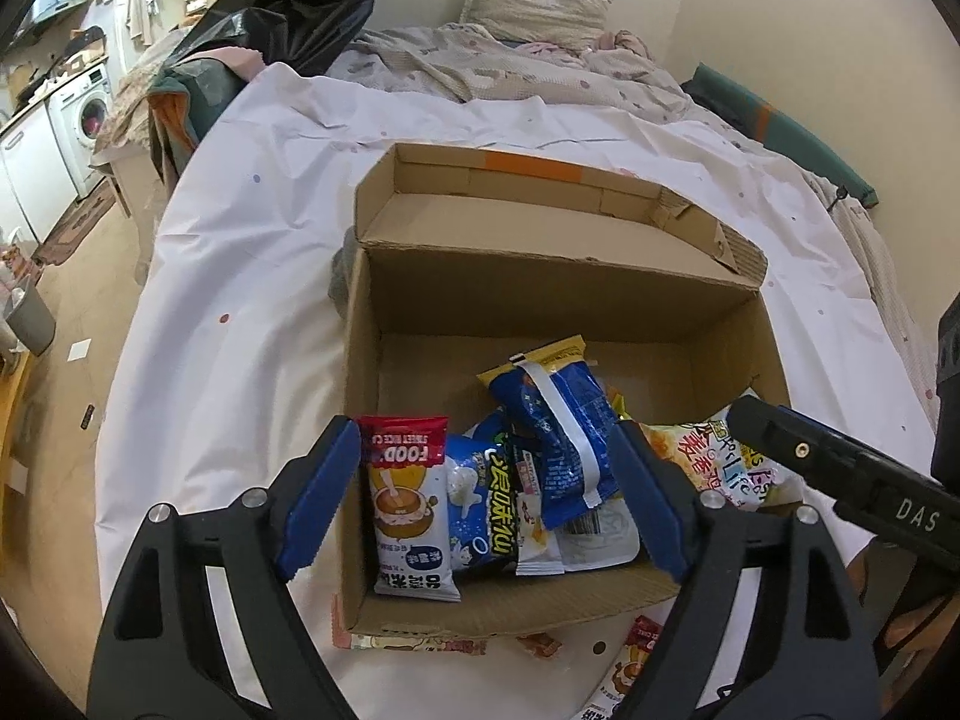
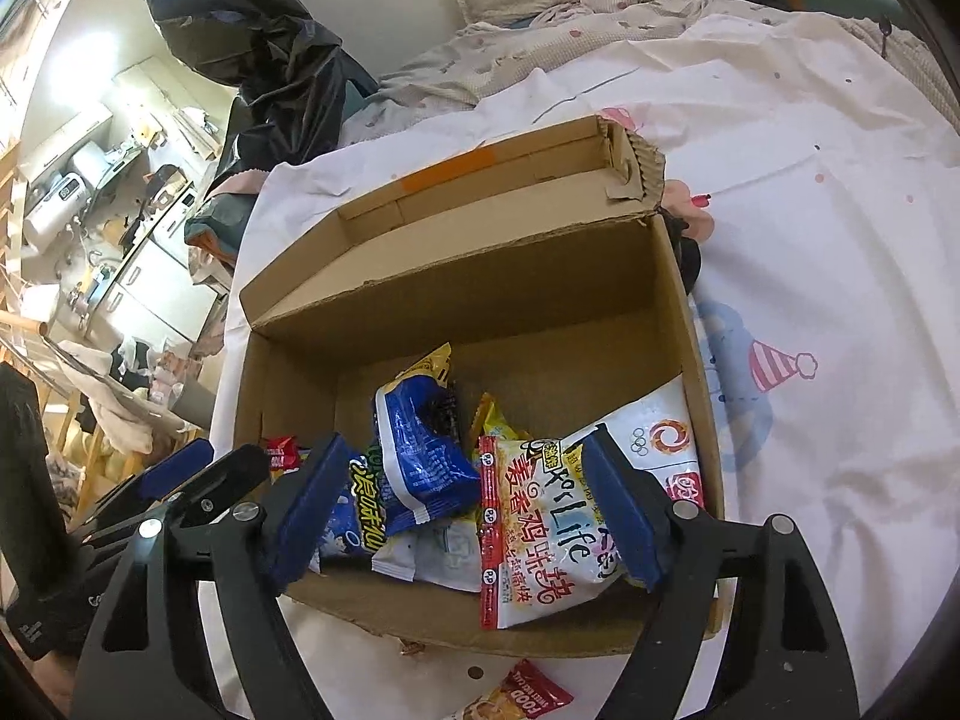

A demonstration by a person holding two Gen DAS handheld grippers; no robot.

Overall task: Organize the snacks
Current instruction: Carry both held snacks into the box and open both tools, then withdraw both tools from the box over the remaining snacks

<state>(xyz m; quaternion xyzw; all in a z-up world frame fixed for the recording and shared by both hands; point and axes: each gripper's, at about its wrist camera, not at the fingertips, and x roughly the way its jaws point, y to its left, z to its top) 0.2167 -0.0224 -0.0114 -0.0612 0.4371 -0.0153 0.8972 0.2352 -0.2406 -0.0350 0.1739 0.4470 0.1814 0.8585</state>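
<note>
Snack packets are seen heaped at the near end of an open cardboard box (image 1: 540, 300) that is set on a white sheet (image 1: 240, 252) spread over the bed. A red-topped rice-cracker packet (image 1: 411, 504) is stood against the box's left wall, a blue-and-white packet with green lettering (image 1: 486, 516) lies just beside it, and a dark blue packet (image 1: 558, 432) is propped on top of the heap. A white chicken-flavour packet (image 2: 534, 528) lies at the right side of the box, partly over the others. The left gripper (image 1: 486, 498) is held spread wide above the box's near edge, with nothing clasped between its blue pads. The right gripper (image 2: 462, 516) is likewise held wide apart over the packets, gripping nothing. Another red-topped packet (image 2: 522, 699) lies on the sheet outside the box, near its front wall.
</note>
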